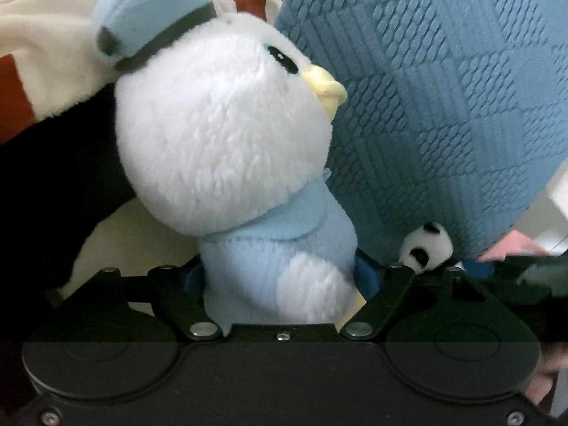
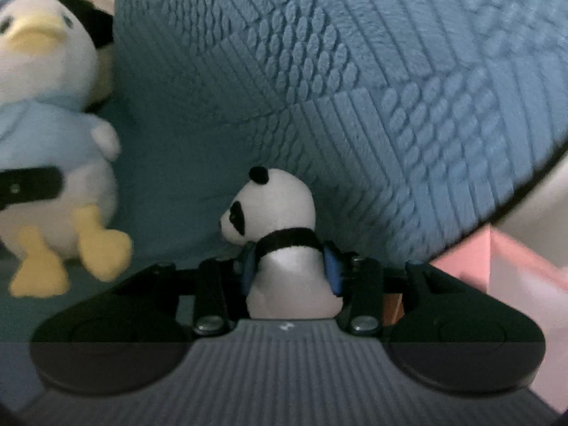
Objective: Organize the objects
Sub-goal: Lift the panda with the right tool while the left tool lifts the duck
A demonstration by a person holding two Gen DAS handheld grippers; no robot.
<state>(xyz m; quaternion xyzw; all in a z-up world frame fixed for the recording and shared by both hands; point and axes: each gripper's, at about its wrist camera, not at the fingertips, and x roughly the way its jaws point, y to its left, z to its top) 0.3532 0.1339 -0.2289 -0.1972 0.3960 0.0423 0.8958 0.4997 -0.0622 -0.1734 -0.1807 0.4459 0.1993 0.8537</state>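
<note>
A white plush duck with a pale blue sailor cap, blue jacket and yellow beak fills the left wrist view. My left gripper is shut on its body, the blue pads pressing both sides. In the right wrist view the same duck hangs at the left with its yellow feet dangling. A small black-and-white plush panda sits upright facing left, and my right gripper is shut on its torso. From the left wrist view the panda peeks out at the lower right.
A large blue textured pillow leans just behind both toys and fills the right of the left wrist view. A white, rust and black blanket lies at the left. A pink box stands at the right.
</note>
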